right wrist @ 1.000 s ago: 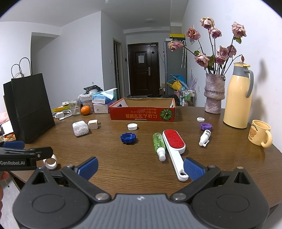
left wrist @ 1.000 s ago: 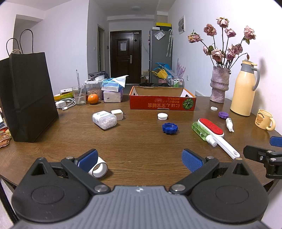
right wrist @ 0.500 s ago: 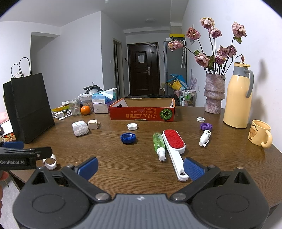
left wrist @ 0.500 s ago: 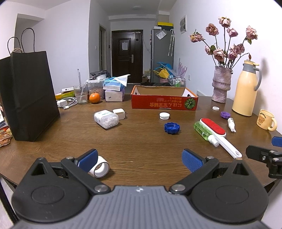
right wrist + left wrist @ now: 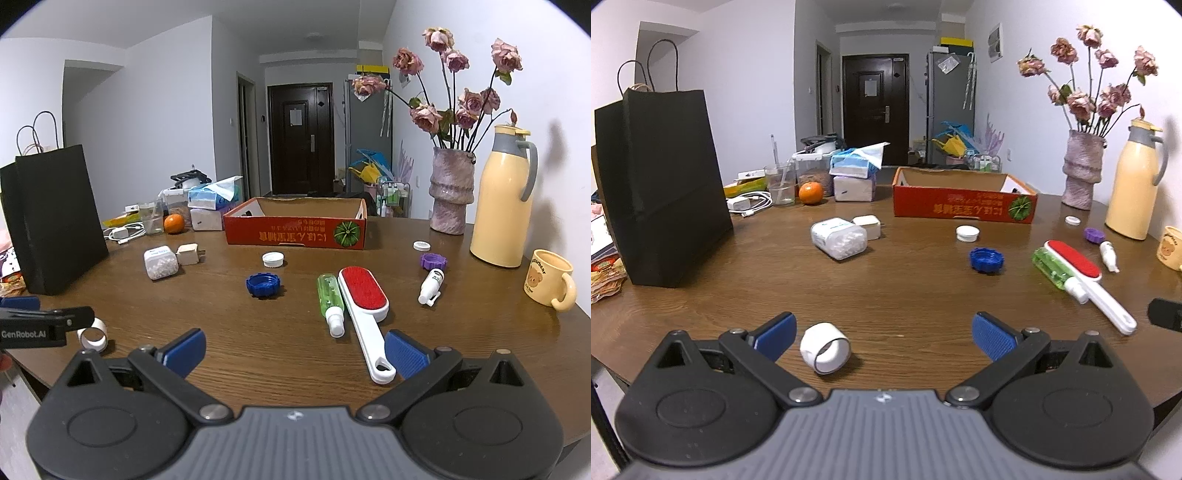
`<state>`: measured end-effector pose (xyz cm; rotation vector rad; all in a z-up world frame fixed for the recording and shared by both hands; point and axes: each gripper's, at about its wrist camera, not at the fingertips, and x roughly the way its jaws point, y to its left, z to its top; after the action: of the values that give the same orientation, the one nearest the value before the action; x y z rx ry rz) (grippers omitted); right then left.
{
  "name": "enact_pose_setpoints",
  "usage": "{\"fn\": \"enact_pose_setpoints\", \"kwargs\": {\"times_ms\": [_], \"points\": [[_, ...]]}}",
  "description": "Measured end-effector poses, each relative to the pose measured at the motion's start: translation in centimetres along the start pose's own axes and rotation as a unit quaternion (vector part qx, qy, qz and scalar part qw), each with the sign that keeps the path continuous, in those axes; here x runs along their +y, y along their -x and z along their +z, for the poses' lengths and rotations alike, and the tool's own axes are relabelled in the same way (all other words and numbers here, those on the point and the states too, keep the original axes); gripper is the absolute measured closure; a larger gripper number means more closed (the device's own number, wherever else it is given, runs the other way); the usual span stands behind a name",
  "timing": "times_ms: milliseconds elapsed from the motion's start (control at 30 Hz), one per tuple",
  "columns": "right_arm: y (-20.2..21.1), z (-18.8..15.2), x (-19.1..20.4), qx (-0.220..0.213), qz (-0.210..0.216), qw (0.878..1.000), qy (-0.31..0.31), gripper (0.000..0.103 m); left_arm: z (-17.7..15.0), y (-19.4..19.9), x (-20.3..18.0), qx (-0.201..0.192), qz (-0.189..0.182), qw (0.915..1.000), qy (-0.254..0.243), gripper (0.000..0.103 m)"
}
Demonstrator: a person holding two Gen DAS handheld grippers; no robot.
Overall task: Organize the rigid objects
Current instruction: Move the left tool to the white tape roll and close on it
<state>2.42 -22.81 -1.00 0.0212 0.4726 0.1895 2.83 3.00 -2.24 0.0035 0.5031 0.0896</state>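
Observation:
My left gripper (image 5: pixel 884 332) is open, low over the table's near edge, with a white tape roll (image 5: pixel 824 348) lying between its fingers, closer to the left one. My right gripper (image 5: pixel 295 349) is open too; the white handle of a red lint brush (image 5: pixel 364 299) reaches in beside its right finger. A green spray bottle (image 5: pixel 330 297) lies along the brush. Further off lie a blue cap (image 5: pixel 262 285), a white cap (image 5: pixel 273 259), a purple cap (image 5: pixel 433 261), a small white bottle (image 5: pixel 430 284) and a clear pill box (image 5: pixel 838 238). An open red cardboard box (image 5: pixel 295 229) stands behind them.
A black paper bag (image 5: pixel 661 184) stands at the left. A vase of dried roses (image 5: pixel 451 192), a yellow thermos (image 5: pixel 502 199) and a yellow mug (image 5: pixel 548 282) line the right wall. Tissue packs, an orange (image 5: pixel 810 192), a glass and a charger crowd the back left.
My left gripper has shifted left and forward, so the tape roll now sits inside its fingers instead of against the left one. The right gripper has stayed put.

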Motion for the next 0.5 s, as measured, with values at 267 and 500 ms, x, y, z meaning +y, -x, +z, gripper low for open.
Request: {"fn": "enact_pose_setpoints", "kwargs": {"times_ms": [267, 500], "points": [[-2.0, 0.0, -0.4, 0.013, 0.003, 1.000, -0.003, 0.000, -0.3, -2.7, 1.6, 0.016, 0.012, 0.9998, 0.002, 0.000], [-4.2, 0.1, -0.2, 0.028, 0.001, 1.000, -0.001, 0.000, -0.7, -5.1, 2.9, 0.034, 0.015, 0.9993, 0.001, 0.000]]}}
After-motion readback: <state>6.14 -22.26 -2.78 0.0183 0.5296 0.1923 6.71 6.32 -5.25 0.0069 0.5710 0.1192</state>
